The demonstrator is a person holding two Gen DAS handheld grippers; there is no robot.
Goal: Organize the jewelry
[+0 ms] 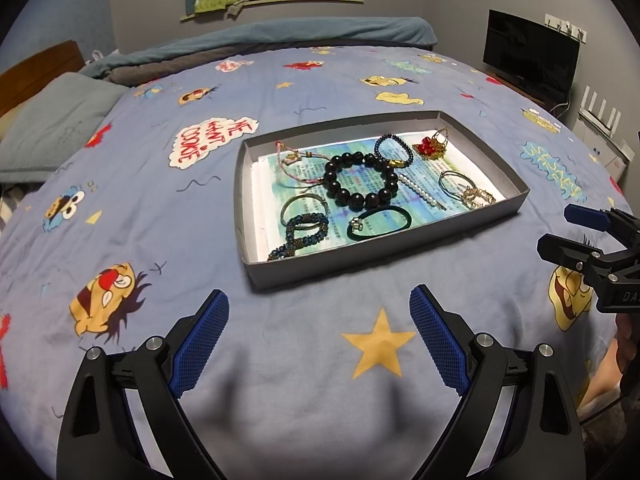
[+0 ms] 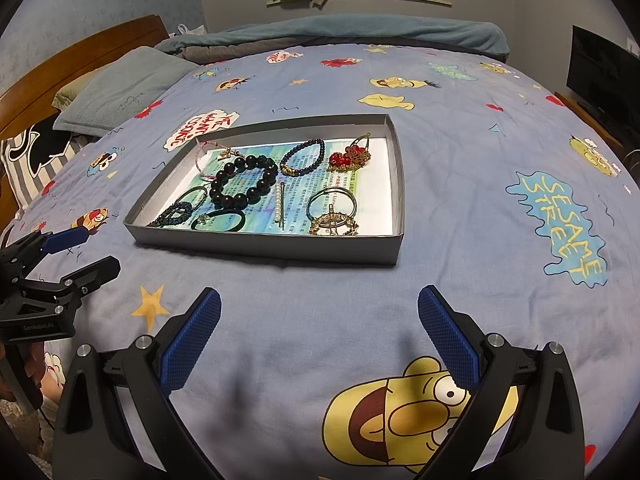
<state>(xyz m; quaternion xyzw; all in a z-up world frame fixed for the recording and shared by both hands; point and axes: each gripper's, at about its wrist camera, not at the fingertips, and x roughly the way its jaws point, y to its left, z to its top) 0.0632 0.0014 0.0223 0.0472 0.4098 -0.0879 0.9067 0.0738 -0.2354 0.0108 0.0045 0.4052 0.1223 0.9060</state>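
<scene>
A shallow grey tray [image 1: 360,258] [image 2: 264,246] lies on the bed and holds several pieces of jewelry. In it are a large black bead bracelet [image 1: 360,178] [image 2: 244,182], a thin dark bead bracelet [image 1: 394,150] [image 2: 302,156], a red and gold brooch [image 1: 434,144] [image 2: 350,156], a pearl hair clip [image 1: 422,192] [image 2: 279,202], a green hair tie [image 1: 380,222] [image 2: 218,220] and a gold clip [image 1: 478,197] [image 2: 334,222]. My left gripper [image 1: 319,300] is open and empty, in front of the tray. My right gripper [image 2: 319,300] is open and empty, also in front of the tray.
The blue cartoon bedspread [image 1: 304,380] [image 2: 480,160] covers the bed. Pillows [image 1: 52,128] [image 2: 120,88] lie at the far left by a wooden headboard [image 2: 80,52]. A rolled blanket [image 1: 280,36] lies along the far edge. A dark screen [image 1: 530,52] stands at the right.
</scene>
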